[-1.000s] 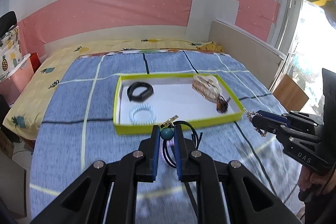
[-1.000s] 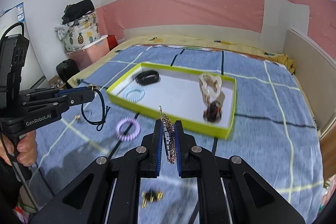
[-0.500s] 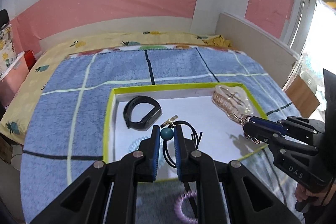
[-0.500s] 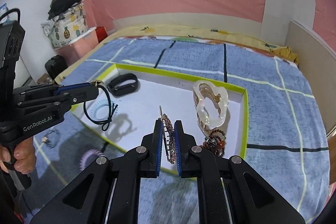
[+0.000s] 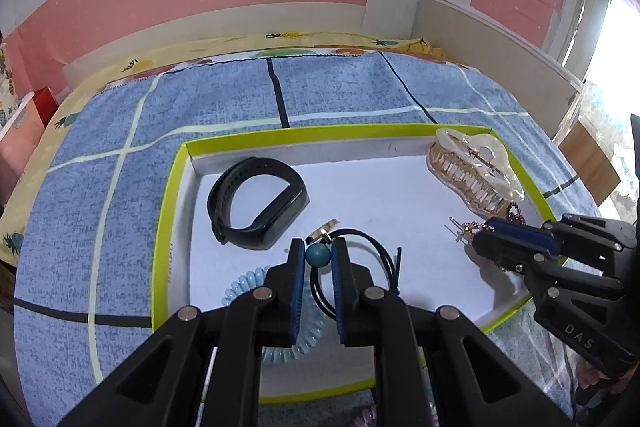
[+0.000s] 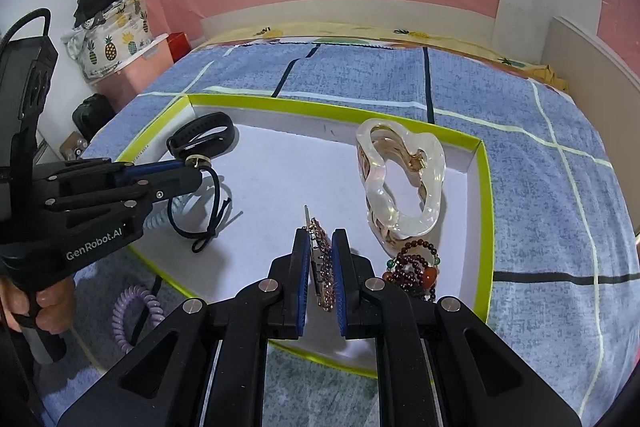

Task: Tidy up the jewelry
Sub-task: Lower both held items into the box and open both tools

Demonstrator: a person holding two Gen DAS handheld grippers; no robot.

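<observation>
A white tray with a lime-green rim (image 5: 172, 211) (image 6: 482, 227) lies on the blue checked bed. My left gripper (image 5: 318, 255) (image 6: 188, 167) is shut on the teal bead of a black hair tie (image 5: 319, 254), whose loop (image 6: 212, 203) hangs over the tray. My right gripper (image 6: 320, 247) (image 5: 480, 237) is shut on a beaded hair clip (image 6: 322, 267) over the tray's right part. In the tray lie a black wristband (image 5: 256, 201), a pale blue coil tie (image 5: 244, 285), a clear claw clip (image 6: 400, 179) and a dark red bead bracelet (image 6: 416, 269).
A purple coil hair tie (image 6: 132, 311) lies on the blanket in front of the tray's left corner. A pink storage box with a pineapple-print bag (image 6: 116, 43) stands left of the bed. A beige board (image 5: 492, 43) runs along the bed's right side.
Both grippers have moved forward and lower over the tray, each still holding its item. The tray looks much closer now.
</observation>
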